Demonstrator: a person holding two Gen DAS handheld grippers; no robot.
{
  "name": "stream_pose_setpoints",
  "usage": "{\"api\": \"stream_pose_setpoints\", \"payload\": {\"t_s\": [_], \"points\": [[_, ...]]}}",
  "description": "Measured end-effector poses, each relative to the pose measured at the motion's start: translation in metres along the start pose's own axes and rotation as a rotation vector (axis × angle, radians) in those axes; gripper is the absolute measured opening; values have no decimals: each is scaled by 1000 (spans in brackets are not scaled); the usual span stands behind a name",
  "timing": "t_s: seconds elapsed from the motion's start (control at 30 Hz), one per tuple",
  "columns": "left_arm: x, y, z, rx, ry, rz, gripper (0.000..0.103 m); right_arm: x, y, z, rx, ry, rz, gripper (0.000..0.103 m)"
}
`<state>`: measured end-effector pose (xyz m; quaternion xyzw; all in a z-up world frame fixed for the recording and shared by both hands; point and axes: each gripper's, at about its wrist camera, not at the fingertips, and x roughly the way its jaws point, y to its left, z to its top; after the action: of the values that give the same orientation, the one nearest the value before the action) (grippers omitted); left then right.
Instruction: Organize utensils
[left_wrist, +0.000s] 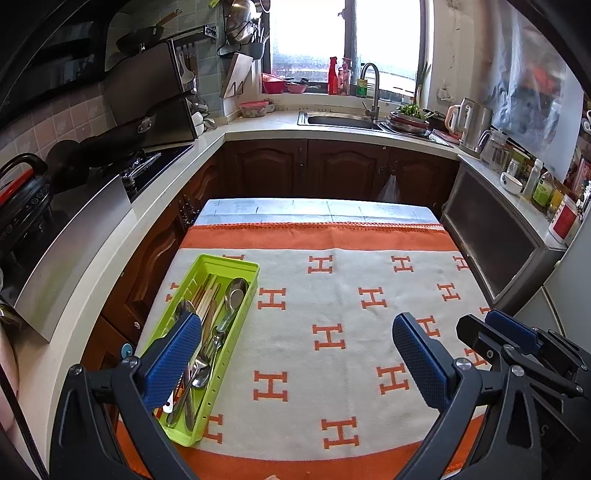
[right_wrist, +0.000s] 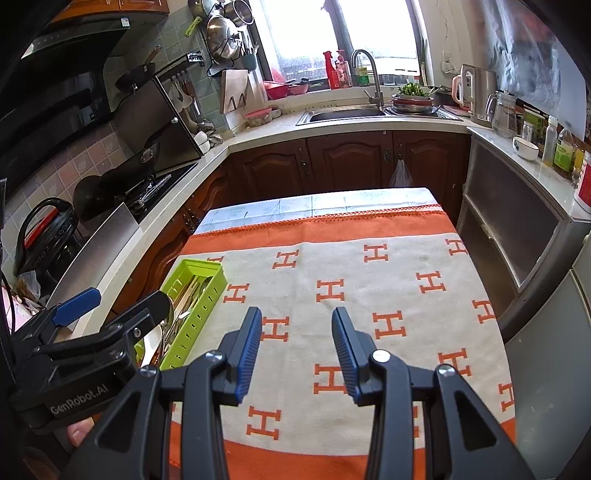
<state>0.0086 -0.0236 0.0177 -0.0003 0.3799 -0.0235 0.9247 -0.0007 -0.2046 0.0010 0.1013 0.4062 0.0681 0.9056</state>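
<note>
A lime green utensil tray (left_wrist: 248, 266) lies at the left edge of the table, also in the right wrist view (right_wrist: 207, 295). It holds spoons (left_wrist: 236, 291), forks (left_wrist: 207, 354) and chopsticks (left_wrist: 207, 295) lying lengthwise. My left gripper (left_wrist: 297, 336) is open and empty, its left finger above the tray's near half, its right finger over the cloth. My right gripper (right_wrist: 297, 325) is open and empty above the cloth, to the right of the tray. It also shows at the right edge of the left wrist view (left_wrist: 498, 328).
The table carries a white and orange cloth with H marks (left_wrist: 332, 332). Kitchen counters surround it: stove (left_wrist: 147, 173) at left, sink (left_wrist: 343, 120) at the back, a steel cabinet (left_wrist: 491, 240) with bottles at right.
</note>
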Motion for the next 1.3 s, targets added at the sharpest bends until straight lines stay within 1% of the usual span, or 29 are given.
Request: {"api": "stream_pose_setpoints", "payload": {"t_s": [0.37,1.3], "points": [[2,1,-2,-1,21,23,102,-1,1,1,-3,-1,0,40],[5,0,-10,5,41,31,102,-3,5,3,-3,0,5,40]]}}
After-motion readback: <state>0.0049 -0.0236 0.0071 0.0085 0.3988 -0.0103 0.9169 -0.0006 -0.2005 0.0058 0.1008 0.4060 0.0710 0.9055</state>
